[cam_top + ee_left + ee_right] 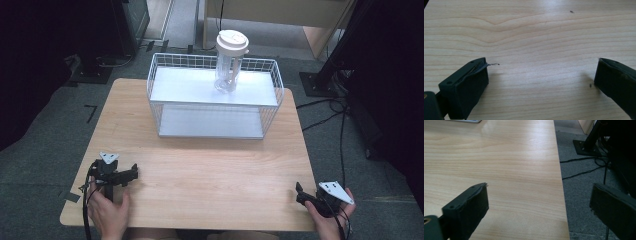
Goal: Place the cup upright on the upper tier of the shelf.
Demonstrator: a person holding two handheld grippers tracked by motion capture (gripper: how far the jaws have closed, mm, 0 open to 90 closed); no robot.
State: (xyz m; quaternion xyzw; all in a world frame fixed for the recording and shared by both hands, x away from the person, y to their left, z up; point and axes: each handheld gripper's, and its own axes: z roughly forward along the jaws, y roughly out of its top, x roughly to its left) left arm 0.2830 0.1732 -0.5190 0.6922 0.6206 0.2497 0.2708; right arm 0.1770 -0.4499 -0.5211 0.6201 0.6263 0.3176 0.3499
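A clear tumbler (pixel 229 62) with a cream lid stands upright on the top shelf of a white wire rack (pixel 215 95) at the far middle of the wooden table (pixel 200 165). My left gripper (pixel 131 173) rests at the table's near left corner, held by a hand. Seen from the left gripper view, my left gripper (pixel 541 75) is open, its jaws wide apart over bare wood. My right gripper (pixel 300 192) sits at the near right corner. In its own view my right gripper (pixel 539 200) is open above the table's right edge, with nothing between the jaws.
The rack has a lower shelf (pixel 210 122) with nothing on it. Bare wood lies between the rack and both hands. Grey carpet (pixel 584 185) with black cables (pixel 325 107) and a black stand base (pixel 315 82) lies right of the table.
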